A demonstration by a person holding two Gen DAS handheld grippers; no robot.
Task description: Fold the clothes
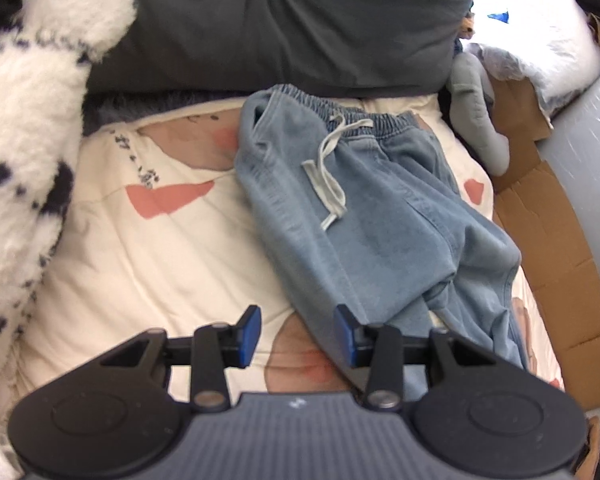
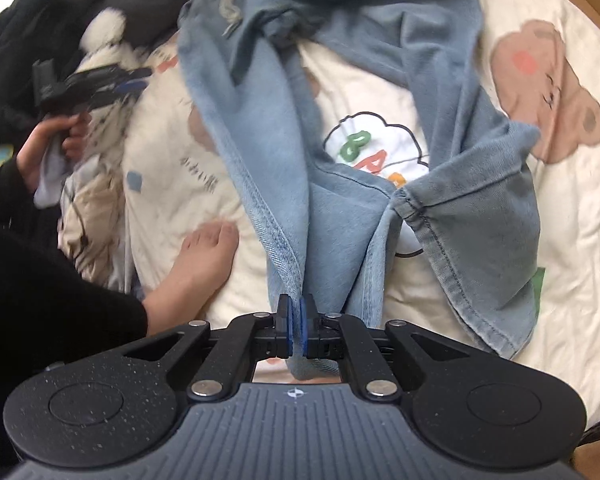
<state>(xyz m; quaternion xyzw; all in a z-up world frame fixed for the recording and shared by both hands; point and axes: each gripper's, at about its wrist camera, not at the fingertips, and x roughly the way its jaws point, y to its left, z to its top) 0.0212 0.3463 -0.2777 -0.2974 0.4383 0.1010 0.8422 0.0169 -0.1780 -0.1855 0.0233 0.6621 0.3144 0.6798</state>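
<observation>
Nearest us, our right gripper (image 2: 297,322) is clamped on a hem of the jeans (image 2: 268,128); the blue pads (image 2: 305,330) pinch the denim with hardly a gap. From that pinch the pale blue cloth runs up and away across the quilt (image 2: 560,248), one leg draping to the right with its stitched cuff turned over. The quilt is cream, printed with a brown bear (image 2: 540,88) and a white cloud with coloured letters. To the left, our bare foot (image 2: 204,256) rests on the quilt just beside the jeans, below a black sleeve (image 2: 40,300).

Our left gripper (image 1: 298,330) hangs with its jaws apart over the quilt; nothing is between them. Its right pad (image 1: 346,334) sits at the edge of the lower leg, though we cannot tell whether it touches. In the right wrist view that same gripper shows blurred at far left, held in our left hand (image 2: 48,140).

Beyond it the jeans lie crumpled, waistband (image 1: 340,110) farthest from us, the grey drawstring (image 1: 328,168) trailing down the front. Left of them a fluffy white, dark-spotted plush (image 1: 24,128) leans on the quilt. Behind the waistband lies a dark grey pillow (image 1: 284,24). To the right we see a grey soft toy (image 1: 474,108), flattened cardboard (image 1: 556,264) and a white plastic bag (image 1: 548,60); we cannot tell what it holds.
</observation>
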